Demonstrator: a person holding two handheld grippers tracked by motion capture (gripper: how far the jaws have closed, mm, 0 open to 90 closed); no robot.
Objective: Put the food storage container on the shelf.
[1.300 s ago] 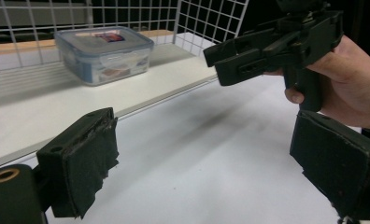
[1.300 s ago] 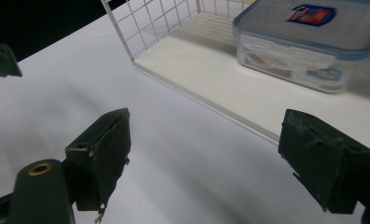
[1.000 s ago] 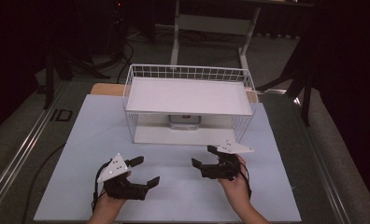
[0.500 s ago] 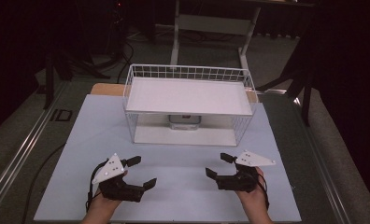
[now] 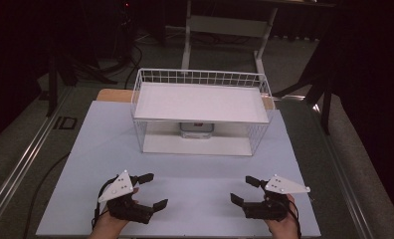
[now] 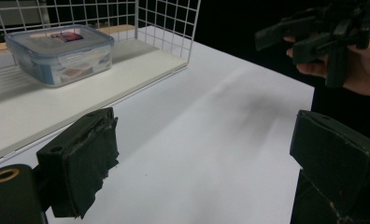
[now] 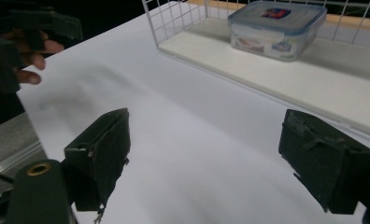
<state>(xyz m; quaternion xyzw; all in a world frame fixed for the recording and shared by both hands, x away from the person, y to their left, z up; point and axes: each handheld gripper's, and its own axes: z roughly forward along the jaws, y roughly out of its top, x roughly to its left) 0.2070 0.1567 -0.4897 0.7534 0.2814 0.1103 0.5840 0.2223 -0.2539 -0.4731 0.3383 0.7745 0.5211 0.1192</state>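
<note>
In the high view, at the lower left of the frame, the left black two-jaw tongs (image 5: 150, 190) with a grey three-cornered plate on top sit in a person's left hand (image 5: 108, 224) just above the pale white sheet-covered table (image 5: 105, 144); their jaws stand spread wide apart with nothing between them and point toward the frame's centre. In the left gripper view the same jaws rise from the bottom corners, far apart, over bare white table. Toward the upper middle of the high view stands a white wire-mesh basket with a flat white shelf board across its top (image 5: 200, 102), resting on the table well apart from both tongs. Under that board, on the basket's floor near its back, lies a clear rectangular plastic food container with a blue-rimmed snap lid (image 5: 197, 129); it appears at the upper left of the left gripper view (image 6: 59, 53) and at the upper right of the right gripper view (image 7: 276, 28), lid on, sitting flat. At the lower right of the high view the right black two-jaw tongs (image 5: 242, 190), also topped by a grey three-cornered plate, are held in the person's right hand (image 5: 282, 226), jaws likewise released and empty, pointing toward the left tongs across the bare sheet.
</note>
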